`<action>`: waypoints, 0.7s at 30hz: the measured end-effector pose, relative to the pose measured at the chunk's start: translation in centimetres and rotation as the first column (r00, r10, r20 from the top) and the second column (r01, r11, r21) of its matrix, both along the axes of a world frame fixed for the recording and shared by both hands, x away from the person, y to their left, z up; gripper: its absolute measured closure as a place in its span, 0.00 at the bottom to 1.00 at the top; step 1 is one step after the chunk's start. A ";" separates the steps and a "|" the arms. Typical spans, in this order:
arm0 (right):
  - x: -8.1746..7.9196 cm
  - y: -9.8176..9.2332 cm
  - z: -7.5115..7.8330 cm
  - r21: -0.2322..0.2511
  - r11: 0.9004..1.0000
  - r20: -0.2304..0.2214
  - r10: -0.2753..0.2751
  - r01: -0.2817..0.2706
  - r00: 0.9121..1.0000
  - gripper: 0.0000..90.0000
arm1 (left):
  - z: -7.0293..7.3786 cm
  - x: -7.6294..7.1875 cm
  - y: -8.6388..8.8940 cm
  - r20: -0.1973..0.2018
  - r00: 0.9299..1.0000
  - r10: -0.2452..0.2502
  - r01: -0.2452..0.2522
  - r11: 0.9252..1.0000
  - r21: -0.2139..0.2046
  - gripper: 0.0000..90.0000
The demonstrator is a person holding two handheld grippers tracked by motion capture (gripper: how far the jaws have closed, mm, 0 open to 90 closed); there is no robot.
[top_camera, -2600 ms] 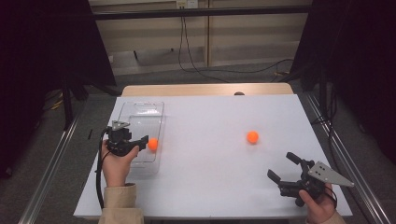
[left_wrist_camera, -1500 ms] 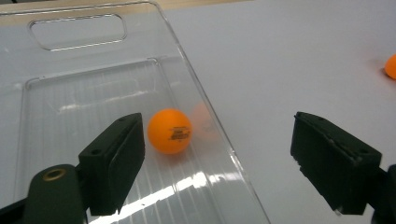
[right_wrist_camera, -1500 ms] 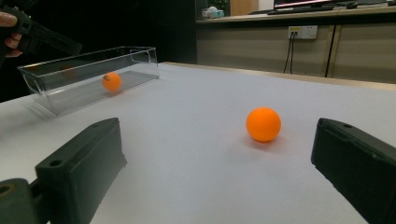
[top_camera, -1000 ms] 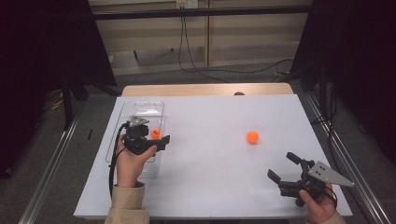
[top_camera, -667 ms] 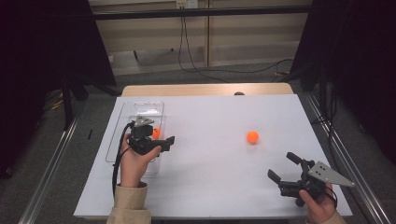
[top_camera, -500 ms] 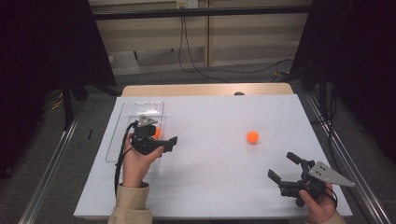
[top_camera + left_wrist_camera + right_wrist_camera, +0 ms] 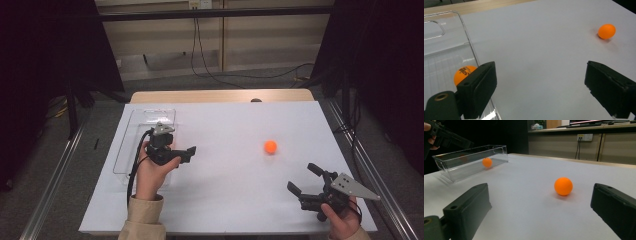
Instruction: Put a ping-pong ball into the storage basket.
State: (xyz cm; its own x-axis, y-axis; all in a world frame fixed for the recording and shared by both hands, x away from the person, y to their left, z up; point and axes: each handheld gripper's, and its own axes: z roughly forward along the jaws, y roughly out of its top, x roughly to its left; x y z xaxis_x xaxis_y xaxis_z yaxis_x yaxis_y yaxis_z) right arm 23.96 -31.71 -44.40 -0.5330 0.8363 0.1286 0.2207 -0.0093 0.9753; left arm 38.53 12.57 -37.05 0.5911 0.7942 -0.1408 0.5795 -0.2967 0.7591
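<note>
Hovering at the clear tray's (image 7: pixel 131 131) right edge, the left hand-held gripper (image 7: pixel 540 87) has just been opening, empty; the tray's ball (image 7: pixel 463 73) bears unreadable print; the right hand-held gripper (image 7: pixel 541 212) gapes empty.

My two black fingers (image 7: pixel 466 211) rise from the bottom edge, wide apart, with nothing between them but bare white worktop (image 7: pixel 524 202). Ahead of me, nearer my right-hand finger, an orange ball (image 7: pixel 563 186) sits on the worktop — clear of both pads. Further off at the left lies a clear plastic tray (image 7: pixel 454 173), long and shallow, and a second orange ball (image 7: pixel 487 162) rests inside it towards its far end. Above the tray's near corner — at the top left — my other gripper (image 7: pixel 446 138) hangs in my other hand, dark and partly cut off.
</note>
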 end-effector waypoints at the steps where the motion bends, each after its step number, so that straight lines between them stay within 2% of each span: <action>1: 0.0 0.0 0.0 -0.001 1.000 0.000 0.000 0.000 1.000 0.02 | 0.0 0.0 -0.2 -0.002 1.000 -0.001 0.001 1.000 -0.006 0.12; 13: -0.1 -0.3 -0.1 0.008 1.000 -0.007 -0.013 0.013 1.000 0.02 | -0.2 0.1 -1.5 -0.008 0.999 -0.042 0.041 0.999 -0.025 0.12; 21: -0.2 -0.5 -0.1 0.003 1.000 -0.010 -0.020 0.020 1.000 0.02 | -0.2 0.1 -2.6 0.002 0.997 -0.074 0.074 0.997 -0.019 0.11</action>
